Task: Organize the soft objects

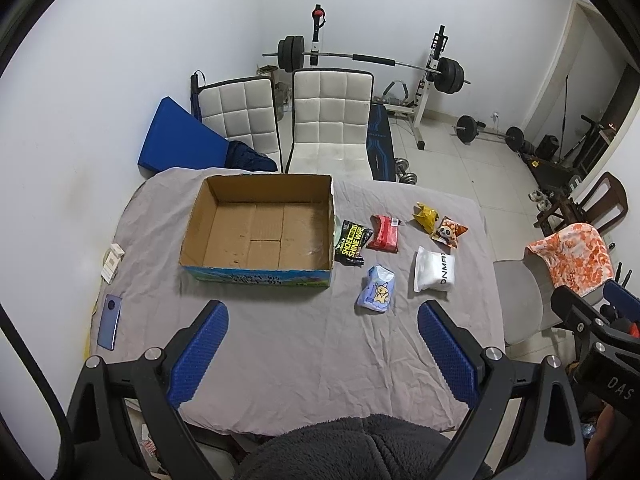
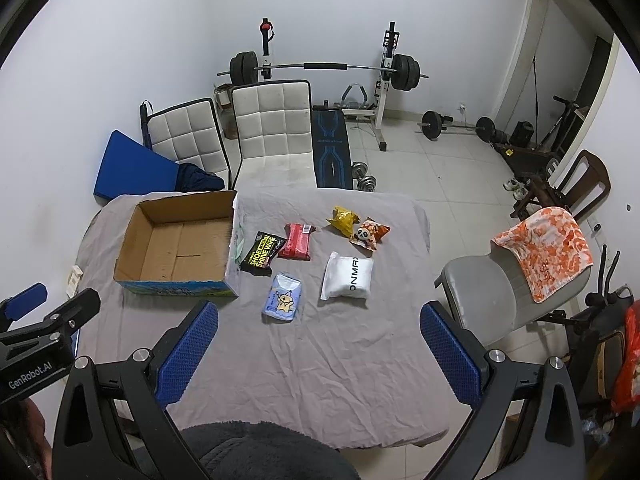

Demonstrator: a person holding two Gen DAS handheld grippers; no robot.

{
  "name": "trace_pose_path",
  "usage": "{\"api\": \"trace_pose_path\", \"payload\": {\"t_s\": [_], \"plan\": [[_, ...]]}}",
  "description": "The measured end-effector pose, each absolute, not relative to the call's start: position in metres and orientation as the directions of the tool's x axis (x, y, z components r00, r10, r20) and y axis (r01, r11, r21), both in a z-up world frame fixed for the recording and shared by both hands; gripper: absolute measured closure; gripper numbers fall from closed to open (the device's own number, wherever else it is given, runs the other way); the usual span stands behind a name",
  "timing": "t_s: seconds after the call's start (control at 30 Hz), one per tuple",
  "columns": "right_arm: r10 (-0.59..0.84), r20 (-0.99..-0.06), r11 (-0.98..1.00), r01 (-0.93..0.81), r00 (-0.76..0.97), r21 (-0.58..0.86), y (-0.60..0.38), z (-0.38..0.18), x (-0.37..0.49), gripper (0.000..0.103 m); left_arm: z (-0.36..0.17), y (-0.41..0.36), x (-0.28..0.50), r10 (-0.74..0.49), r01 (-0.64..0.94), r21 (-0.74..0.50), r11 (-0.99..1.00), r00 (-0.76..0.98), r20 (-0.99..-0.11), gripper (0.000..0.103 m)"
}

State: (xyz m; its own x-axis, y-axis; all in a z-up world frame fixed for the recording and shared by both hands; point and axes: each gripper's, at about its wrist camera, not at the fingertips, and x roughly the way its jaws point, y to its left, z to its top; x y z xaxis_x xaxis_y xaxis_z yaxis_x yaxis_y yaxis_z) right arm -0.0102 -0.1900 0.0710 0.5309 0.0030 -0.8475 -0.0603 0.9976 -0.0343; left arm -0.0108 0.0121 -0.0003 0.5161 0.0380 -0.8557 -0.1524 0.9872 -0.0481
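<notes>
Nothing packed yet — both grippers, left gripper (image 1: 322, 350) and right gripper (image 2: 318, 350), hover with fingers wide, empty; next, probably grasp the blue pouch (image 2: 282, 303) for the cardboard box (image 2: 176, 282).

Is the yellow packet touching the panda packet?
Touching. In the right wrist view the yellow packet overlaps the panda packet edge with no cloth between them.

A wrinkled grey cloth (image 1: 304, 344) covers the table, matt and soft. At the frame's centre left the cardboard box (image 1: 260, 232) shows raw brown paperboard inside (its outer face is glossy print). The packets right of it look like shiny crinkled plastic film: the white pouch (image 1: 434, 274) smoother, the yellow wrapper (image 1: 426, 216) creased. The gripper pads (image 1: 200, 352) at bottom are textured blue rubber on black plastic.
</notes>
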Motion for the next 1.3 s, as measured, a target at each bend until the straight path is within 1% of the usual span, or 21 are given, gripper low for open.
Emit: {"api": "trace_pose_path", "payload": {"t_s": [0.9, 1.3], "plan": [[-0.005, -0.834, 0.997, -0.056, 0.552, -0.043, -0.178, 0.079, -0.014, 0.000, 0.008, 0.019, -0.011, 0.028, -0.142, -0.057, 0.988, 0.531, -0.847, 0.006], [0.004, -0.843, 0.998, -0.054, 0.537, -0.030, -0.180, 0.073, -0.010, 0.000, 0.007, 0.020, -0.008, 0.018, -0.133, -0.061, 0.989, 0.520, -0.854, 0.006]]}}
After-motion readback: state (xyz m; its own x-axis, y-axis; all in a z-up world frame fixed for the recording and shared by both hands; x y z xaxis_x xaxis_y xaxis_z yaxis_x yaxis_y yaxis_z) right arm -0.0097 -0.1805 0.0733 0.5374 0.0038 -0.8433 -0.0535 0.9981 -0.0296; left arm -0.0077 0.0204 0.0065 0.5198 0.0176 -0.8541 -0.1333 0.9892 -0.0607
